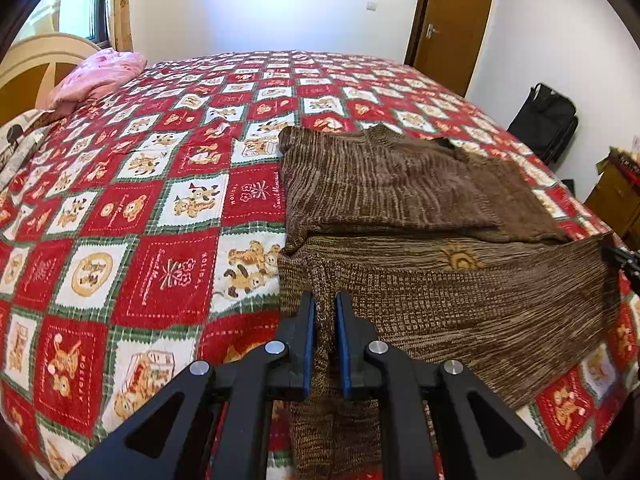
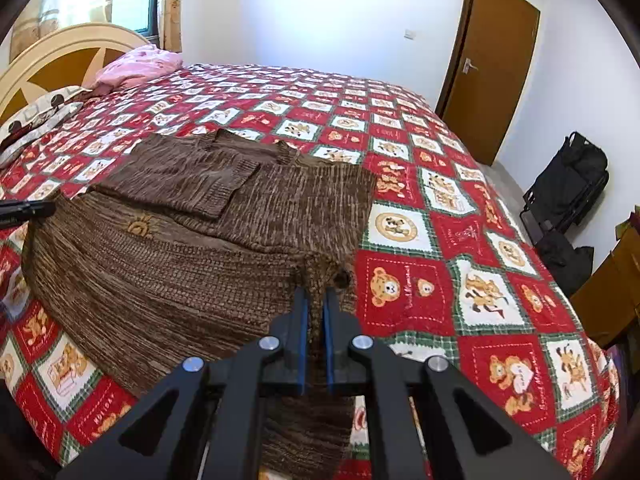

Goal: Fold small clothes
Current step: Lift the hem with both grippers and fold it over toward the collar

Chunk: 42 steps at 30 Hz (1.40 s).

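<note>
A brown knitted sweater (image 1: 400,184) lies on the bed with its sleeves folded across the body and a small sun motif (image 1: 462,260) showing. My left gripper (image 1: 325,300) is shut on the sweater's lower left corner, and cloth hangs down between its blue pads. In the right wrist view the same sweater (image 2: 180,248) spreads to the left, and my right gripper (image 2: 316,296) is shut on its lower right corner. The lower hem is lifted toward me off the quilt. The other gripper's tip shows at the picture edge in each view (image 1: 618,258) (image 2: 24,210).
A red, white and green patchwork quilt (image 1: 160,200) with bear prints covers the bed. A pink pillow (image 1: 96,76) and a headboard (image 2: 68,56) stand at the far left. A brown door (image 2: 492,60), a black bag (image 2: 568,184) and a wooden cabinet (image 2: 616,280) are on the right.
</note>
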{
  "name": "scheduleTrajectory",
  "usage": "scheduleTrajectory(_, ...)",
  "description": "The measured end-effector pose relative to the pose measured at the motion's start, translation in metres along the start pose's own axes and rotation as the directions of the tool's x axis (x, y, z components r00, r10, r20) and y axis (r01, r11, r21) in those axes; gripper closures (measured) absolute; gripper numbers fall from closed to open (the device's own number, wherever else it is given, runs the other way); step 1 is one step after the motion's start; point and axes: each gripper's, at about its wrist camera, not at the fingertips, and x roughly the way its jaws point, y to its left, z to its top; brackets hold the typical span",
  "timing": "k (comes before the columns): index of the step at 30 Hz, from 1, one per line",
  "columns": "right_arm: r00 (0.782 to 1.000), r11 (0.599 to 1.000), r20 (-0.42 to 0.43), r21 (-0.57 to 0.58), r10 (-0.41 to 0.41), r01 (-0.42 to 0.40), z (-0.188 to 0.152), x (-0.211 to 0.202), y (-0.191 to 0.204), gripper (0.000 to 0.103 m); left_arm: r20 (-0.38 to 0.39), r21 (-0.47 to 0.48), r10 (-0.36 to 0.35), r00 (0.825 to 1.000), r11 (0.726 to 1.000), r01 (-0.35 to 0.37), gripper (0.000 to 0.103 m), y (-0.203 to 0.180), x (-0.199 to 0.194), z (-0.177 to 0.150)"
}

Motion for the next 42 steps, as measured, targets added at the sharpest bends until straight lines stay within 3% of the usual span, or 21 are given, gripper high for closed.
scheduleTrajectory(13, 1.0, 1.0, 0.026, -0.004, 0.008, -0.008, 0.036, 0.012, -0.01, 0.094, 0.0, 0.021, 0.071, 0.997, 0.997, -0.071, 0.093, -0.006, 0.017, 0.042)
scheduleTrajectory(32, 0.999, 1.0, 0.045, -0.017, -0.005, 0.005, 0.079, 0.041, -0.019, 0.094, 0.051, -0.083, 0.02, 0.999, 0.996, -0.016, 0.093, 0.01, 0.044, 0.1)
scheduleTrajectory(42, 0.999, 1.0, 0.039, 0.026, -0.017, 0.016, 0.115, 0.082, -0.034, 0.094, 0.06, -0.091, 0.057, 0.997, 0.995, -0.051, 0.093, 0.014, 0.077, 0.141)
